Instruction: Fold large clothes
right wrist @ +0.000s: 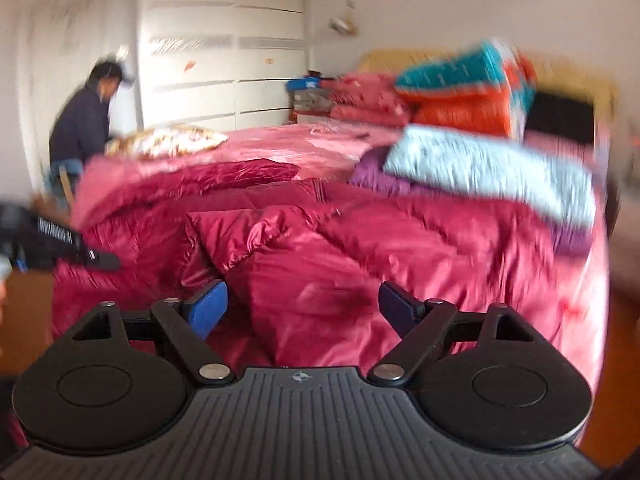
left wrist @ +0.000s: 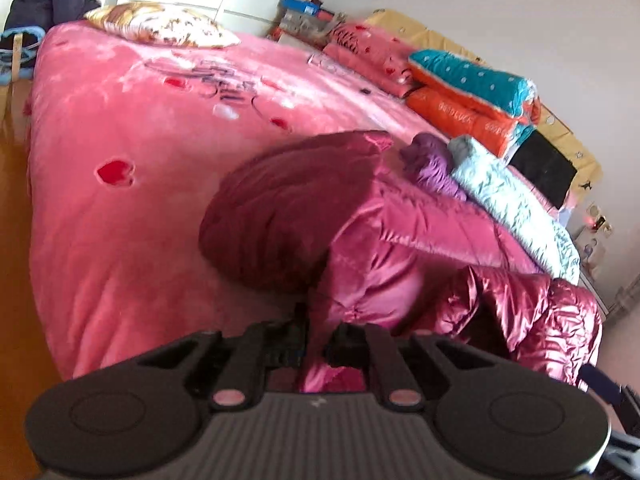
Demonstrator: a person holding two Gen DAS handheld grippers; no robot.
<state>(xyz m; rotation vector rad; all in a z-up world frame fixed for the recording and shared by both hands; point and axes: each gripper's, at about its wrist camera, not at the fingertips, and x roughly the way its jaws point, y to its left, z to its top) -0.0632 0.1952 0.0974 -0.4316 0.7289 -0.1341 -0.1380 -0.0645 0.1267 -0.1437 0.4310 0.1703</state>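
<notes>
A shiny magenta puffer jacket [left wrist: 372, 224] lies bunched on the pink bed [left wrist: 120, 120]. My left gripper [left wrist: 316, 344] is shut on a fold of the jacket, which rises from between its black fingers. In the right wrist view the same jacket [right wrist: 320, 248] spreads across the near side of the bed, blurred by motion. My right gripper [right wrist: 302, 308] is open just above it, with its blue pads [right wrist: 208, 308] wide apart and nothing pinched. The other gripper [right wrist: 60, 244] shows at the left edge of that view.
A light blue garment [left wrist: 508, 196] and a purple one [left wrist: 432, 164] lie beside the jacket. Folded orange and teal quilts [left wrist: 472, 96] are stacked near the headboard. A patterned pillow [left wrist: 160, 26] lies at the far corner. A person in dark clothes [right wrist: 86, 120] bends by the wardrobe.
</notes>
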